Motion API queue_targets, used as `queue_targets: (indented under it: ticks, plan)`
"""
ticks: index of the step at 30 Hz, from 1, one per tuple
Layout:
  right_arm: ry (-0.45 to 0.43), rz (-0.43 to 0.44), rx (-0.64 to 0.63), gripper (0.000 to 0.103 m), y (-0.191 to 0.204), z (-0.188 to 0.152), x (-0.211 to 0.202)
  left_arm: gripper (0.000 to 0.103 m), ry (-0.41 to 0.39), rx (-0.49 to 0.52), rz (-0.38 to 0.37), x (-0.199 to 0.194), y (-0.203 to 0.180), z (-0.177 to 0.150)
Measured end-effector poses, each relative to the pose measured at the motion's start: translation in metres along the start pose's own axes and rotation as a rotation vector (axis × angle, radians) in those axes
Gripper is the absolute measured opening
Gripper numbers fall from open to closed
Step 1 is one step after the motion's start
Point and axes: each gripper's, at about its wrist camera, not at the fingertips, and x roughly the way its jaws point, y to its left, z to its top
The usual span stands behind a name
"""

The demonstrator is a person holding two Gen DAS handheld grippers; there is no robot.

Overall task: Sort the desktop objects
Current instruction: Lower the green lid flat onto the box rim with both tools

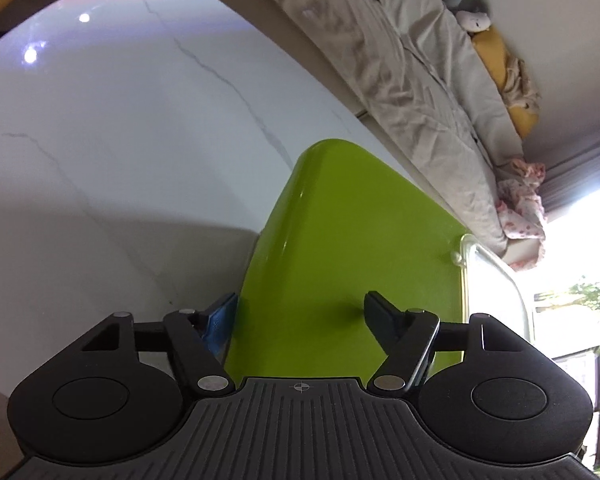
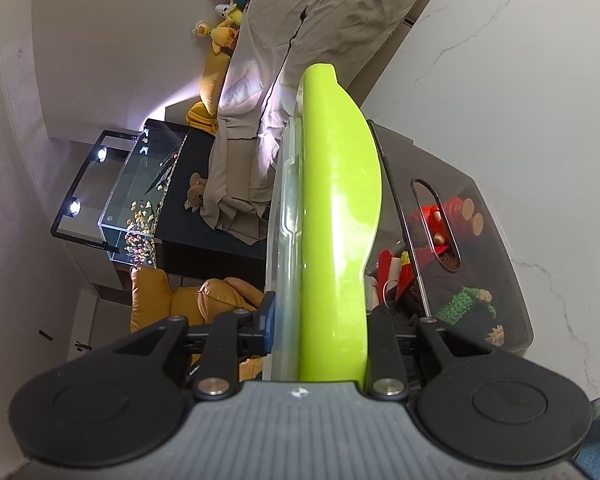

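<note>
A lime-green lid (image 1: 352, 248) with a clear plastic rim (image 1: 496, 272) fills the lower middle of the left wrist view, over the white marble table (image 1: 120, 140). My left gripper (image 1: 300, 316) is open, its fingers either side of the lid's near part without pinching it. In the right wrist view the same lid (image 2: 336, 208) stands edge-on, and my right gripper (image 2: 320, 320) is shut on its near edge. Beside it sits a dark translucent storage box (image 2: 480, 264) with toys inside, red, green and tan.
A sofa with a beige cover (image 1: 412, 92) and soft toys (image 1: 476, 16) runs along the table's far side. A fish tank (image 2: 140, 200) on a black cabinet and a yellow armchair (image 2: 180, 300) stand beyond. A bright window (image 1: 580, 280) is at the right.
</note>
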Motion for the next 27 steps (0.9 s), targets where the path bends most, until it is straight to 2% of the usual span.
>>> queue_targets:
  ticks: [4,9,11,17,19,20,22,25,27]
  plan:
    - [-0.009,-0.023,0.008,0.034,-0.003,-0.001,-0.003,0.064,-0.032,0.041,0.044,-0.008,-0.014,0.001]
    - [-0.028,-0.097,0.021,0.041,-0.012,-0.002,-0.011,0.038,-0.083,0.151,0.168,-0.016,-0.04,0.002]
    - [-0.023,-0.116,0.013,0.039,-0.015,-0.003,-0.016,0.038,-0.08,0.167,0.176,-0.018,-0.045,0.001]
    - [-0.023,-0.097,0.025,0.04,-0.021,-0.005,-0.028,0.035,-0.06,0.181,0.163,-0.016,-0.053,-0.001]
    - [-0.019,-0.134,0.007,0.049,-0.019,-0.007,-0.031,0.035,-0.057,0.187,0.16,-0.014,-0.055,-0.001]
    - [-0.016,-0.181,-0.014,0.055,-0.018,-0.008,-0.032,0.036,-0.055,0.191,0.16,-0.014,-0.056,-0.001]
    - [-0.008,-0.239,-0.068,0.056,-0.016,-0.011,-0.031,0.035,-0.051,0.194,0.159,-0.012,-0.058,-0.001]
    - [-0.008,-0.236,-0.062,0.057,-0.017,-0.013,-0.028,0.036,-0.048,0.199,0.161,-0.009,-0.06,0.0]
    - [0.009,-0.236,-0.061,0.063,-0.017,-0.012,-0.024,0.038,-0.046,0.2,0.159,-0.009,-0.062,0.001]
